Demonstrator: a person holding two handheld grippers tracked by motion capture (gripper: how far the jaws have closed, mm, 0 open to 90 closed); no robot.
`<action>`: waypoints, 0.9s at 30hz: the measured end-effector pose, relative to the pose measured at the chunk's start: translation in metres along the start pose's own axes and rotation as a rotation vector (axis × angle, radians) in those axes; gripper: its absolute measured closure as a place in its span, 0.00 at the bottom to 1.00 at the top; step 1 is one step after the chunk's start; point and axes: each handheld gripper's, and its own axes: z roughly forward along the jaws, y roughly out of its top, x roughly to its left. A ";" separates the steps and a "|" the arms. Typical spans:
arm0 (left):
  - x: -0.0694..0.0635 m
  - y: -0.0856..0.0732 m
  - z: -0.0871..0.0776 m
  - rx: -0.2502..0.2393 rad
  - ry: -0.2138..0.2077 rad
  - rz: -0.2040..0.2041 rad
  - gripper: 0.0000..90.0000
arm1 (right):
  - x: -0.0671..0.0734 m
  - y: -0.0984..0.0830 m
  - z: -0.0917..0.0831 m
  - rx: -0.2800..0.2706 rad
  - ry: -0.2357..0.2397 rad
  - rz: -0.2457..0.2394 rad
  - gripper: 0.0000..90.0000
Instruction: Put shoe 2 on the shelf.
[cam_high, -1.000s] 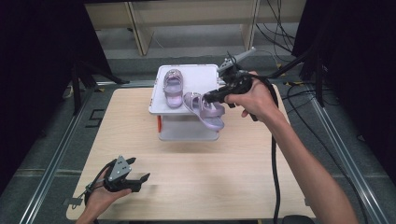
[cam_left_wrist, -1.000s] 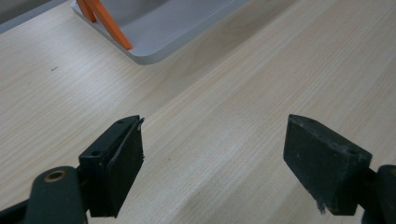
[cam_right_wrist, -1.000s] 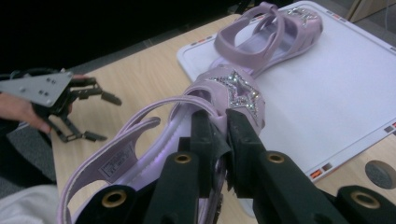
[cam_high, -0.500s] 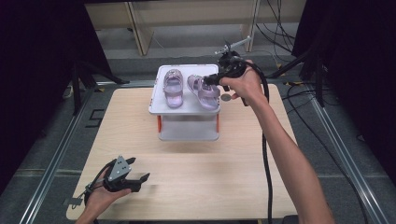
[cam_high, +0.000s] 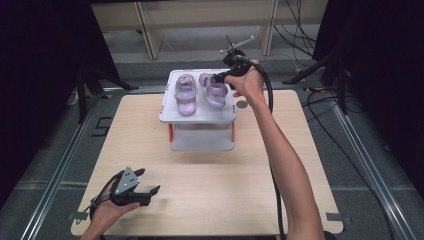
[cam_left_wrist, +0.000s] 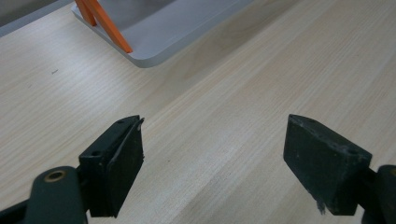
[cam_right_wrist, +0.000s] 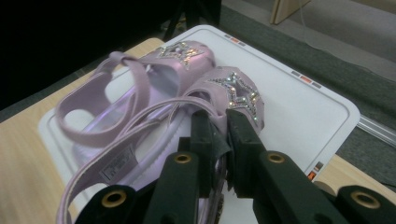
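Lilac sandal (cam_high: 214, 90) sits on the white rack's top shelf (cam_high: 197, 115) beside its twin (cam_high: 185, 93) — right gripper (cam_right_wrist: 219, 122) clamped on its side edge, probably touching down. Next: release. Left gripper (cam_left_wrist: 212, 154) idles open over the table (cam_high: 210, 185).

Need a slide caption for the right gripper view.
Right gripper pinching a lilac sandal beside its mate on a white stand.
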 end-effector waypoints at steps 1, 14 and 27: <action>0.000 0.000 0.000 -0.004 -0.002 -0.006 0.22 | -0.001 0.002 0.002 0.005 -0.006 -0.015 0.91; -0.001 -0.001 0.000 -0.006 0.002 -0.010 0.22 | -0.001 0.008 0.032 0.026 -0.085 0.022 0.90; 0.001 0.000 -0.001 -0.001 -0.010 -0.004 0.22 | 0.012 0.009 0.038 0.056 -0.043 -0.016 0.80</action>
